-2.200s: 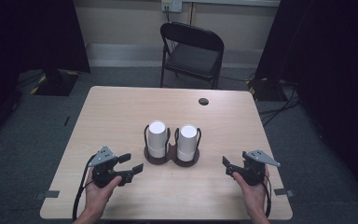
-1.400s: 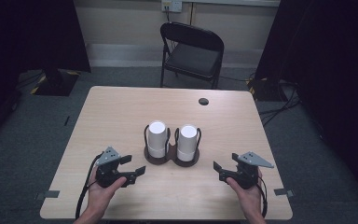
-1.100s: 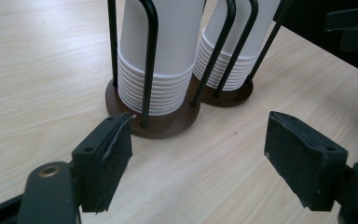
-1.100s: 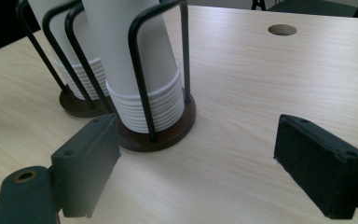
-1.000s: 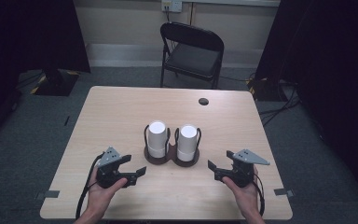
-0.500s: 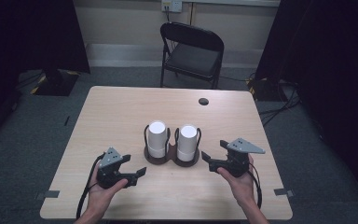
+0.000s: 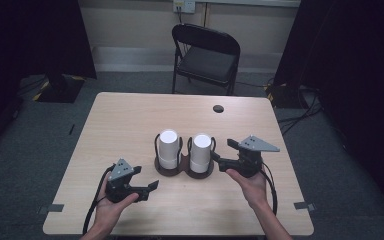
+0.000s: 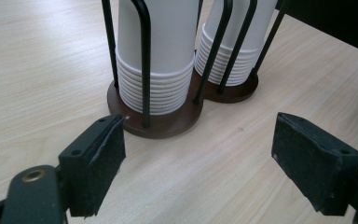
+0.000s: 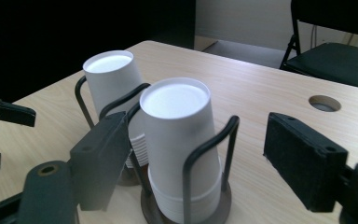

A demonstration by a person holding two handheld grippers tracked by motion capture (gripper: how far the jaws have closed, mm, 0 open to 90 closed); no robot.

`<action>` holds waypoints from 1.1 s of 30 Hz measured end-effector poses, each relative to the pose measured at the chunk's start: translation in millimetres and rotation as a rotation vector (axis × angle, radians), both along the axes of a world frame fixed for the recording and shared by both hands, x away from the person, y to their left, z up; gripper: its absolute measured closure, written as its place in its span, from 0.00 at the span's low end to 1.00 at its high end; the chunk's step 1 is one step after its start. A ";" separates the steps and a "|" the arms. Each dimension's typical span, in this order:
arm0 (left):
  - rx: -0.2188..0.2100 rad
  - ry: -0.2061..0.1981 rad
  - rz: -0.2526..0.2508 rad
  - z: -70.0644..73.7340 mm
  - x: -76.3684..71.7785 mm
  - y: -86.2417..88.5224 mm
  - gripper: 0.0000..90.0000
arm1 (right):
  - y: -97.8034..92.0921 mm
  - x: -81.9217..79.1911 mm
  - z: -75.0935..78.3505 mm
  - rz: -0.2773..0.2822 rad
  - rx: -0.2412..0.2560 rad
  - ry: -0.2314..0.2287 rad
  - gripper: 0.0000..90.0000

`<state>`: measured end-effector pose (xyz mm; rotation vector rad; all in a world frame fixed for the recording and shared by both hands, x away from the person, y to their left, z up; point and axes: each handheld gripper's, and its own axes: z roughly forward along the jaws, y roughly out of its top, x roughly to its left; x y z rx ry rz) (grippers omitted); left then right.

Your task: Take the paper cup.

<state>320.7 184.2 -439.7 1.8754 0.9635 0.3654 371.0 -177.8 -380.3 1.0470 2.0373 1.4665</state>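
Two stacks of white paper cups stand upside down near the middle of the table (image 7: 130, 120), long axes upright, closed bases up and rims down, side by side in a dark wire cup holder (image 7: 184, 169): the left cup stack (image 7: 168, 149) and the right cup stack (image 7: 200, 152). The right gripper (image 7: 220, 162) hovers just beside the right cup stack, jaws spread and empty; in its own view that stack (image 9: 179, 135) stands between the pads, apparently short of touching them. The left gripper (image 7: 147, 186) sits near the table's front edge, jaws wide apart and gripping nothing, pointing toward the holder's brown base (image 8: 165, 122). In the left gripper view the stacks' tops are cut off, and the wire loops hide part of the nested rims.
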 end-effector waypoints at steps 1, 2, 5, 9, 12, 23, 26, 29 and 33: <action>0.000 0.000 0.000 0.0 0.0 0.0 0.19 | 0.0 0.0 0.0 0.000 0.000 0.000 0.25; 0.000 0.000 -0.001 -0.1 0.1 0.2 0.19 | 1.6 1.5 1.1 0.004 0.005 -0.007 0.26; 0.003 -0.001 0.000 0.2 0.3 1.4 0.19 | 7.6 7.7 4.6 0.023 0.019 -0.023 0.29; -0.007 -0.004 -0.001 0.7 -0.4 1.4 0.19 | 12.5 12.9 6.0 0.056 0.031 -0.023 0.29; 0.001 -0.003 -0.001 0.5 -0.3 1.0 0.19 | 20.2 19.4 8.2 0.077 0.022 -0.022 0.29; -0.003 0.000 0.005 -0.7 0.1 1.3 0.20 | 33.2 37.5 8.1 0.105 0.008 -0.024 0.29; 0.001 0.000 0.001 -1.0 0.0 1.3 0.20 | 35.3 43.5 3.5 0.104 0.004 -0.015 0.29; 0.000 0.000 0.000 -1.0 0.1 1.5 0.20 | 36.4 44.5 1.5 0.109 -0.001 -0.014 0.29; 0.005 0.005 0.000 -1.5 0.4 1.7 0.20 | 38.3 46.5 -2.9 0.117 -0.007 -0.012 0.28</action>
